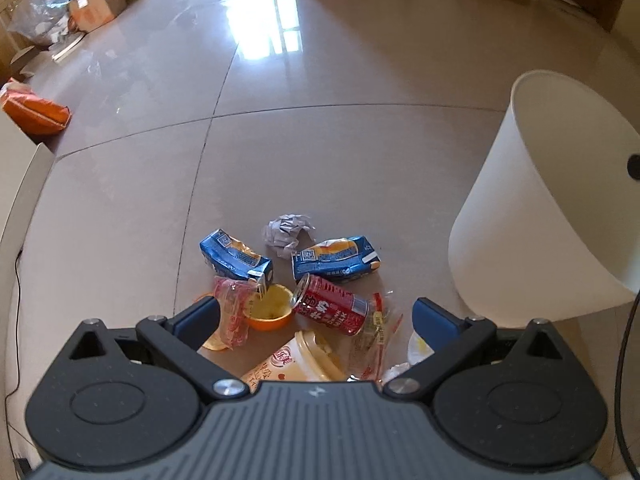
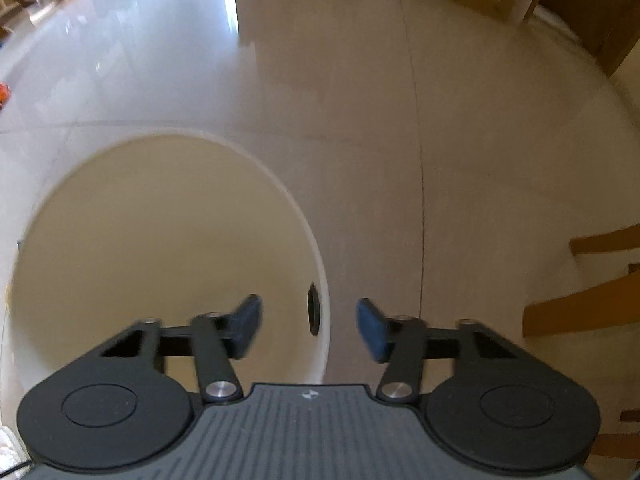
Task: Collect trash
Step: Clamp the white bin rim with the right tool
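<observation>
Trash lies heaped on the tiled floor in the left wrist view: a red can (image 1: 330,308), two blue cartons (image 1: 234,258) (image 1: 334,258), crumpled paper (image 1: 286,232), an orange bowl (image 1: 270,308), a pink wrapper (image 1: 232,312), a cream cup (image 1: 296,360) and a clear wrapper (image 1: 376,332). My left gripper (image 1: 316,312) hangs open wide just above the pile, with nothing held. A white bin (image 1: 540,220) stands to the right of the heap. In the right wrist view my right gripper (image 2: 308,320) is open, with its fingers on either side of the bin's (image 2: 280,184) right wall, and neither pad touches it. The bin looks empty.
Cardboard boxes (image 1: 96,4) and packages line the far wall. An orange bag (image 1: 36,110) lies at the left beside white furniture (image 1: 20,184). Wooden chair legs (image 2: 580,304) stand right of the bin. A black cable (image 1: 16,320) runs along the left edge.
</observation>
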